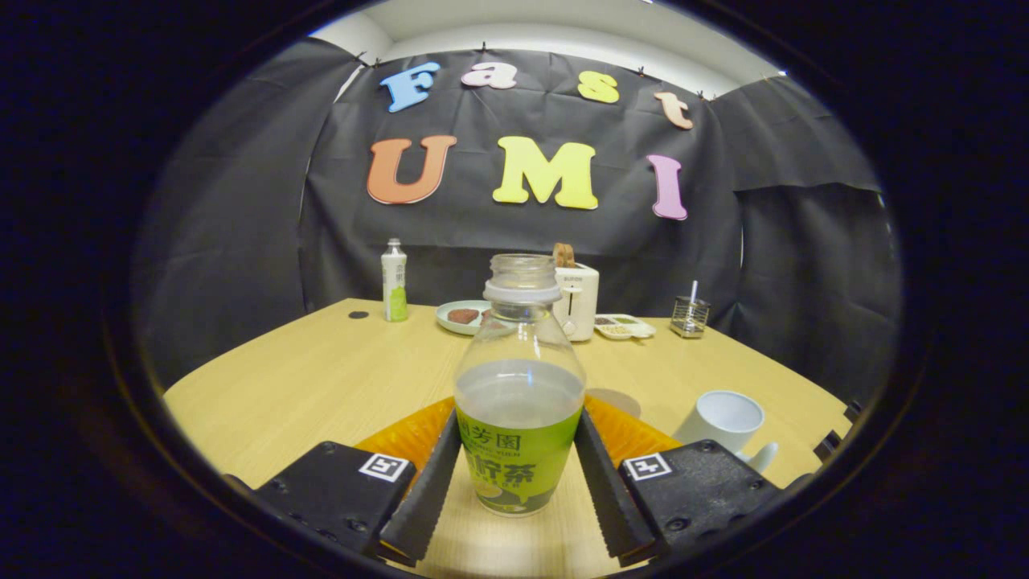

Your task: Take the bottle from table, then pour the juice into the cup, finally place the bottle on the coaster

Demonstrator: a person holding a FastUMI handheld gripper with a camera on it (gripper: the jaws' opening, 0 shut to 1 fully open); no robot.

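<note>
Black cloth hangs behind a pale wooden table point(321, 378) in the booth. Between the fingers of the tongs point(514, 482) stands an uncapped bottle point(519, 386), upright, its green label low on the body and pale juice filling it to about the shoulder. Both fingers lie against the bottle's labelled sides, so the tongs are clenched on it. Whether the bottle's base rests on the table or is held just above it cannot be told.

Just behind the bottle, and partly hidden by it and the fingers, an orange coaster point(410, 434) lies flat on the table. Beyond the right finger a white cup point(723, 418) sits near the coaster, mouth tilted toward the camera, its handle showing at its near side.

Along the far edge of the table stand a second, capped bottle point(394, 281), a plate point(462, 315) with something brown on it, a white toaster point(577, 299) with a slice in its slot, a small divided tray point(625, 326) and a wire holder point(690, 315) with a white stick in it.
</note>
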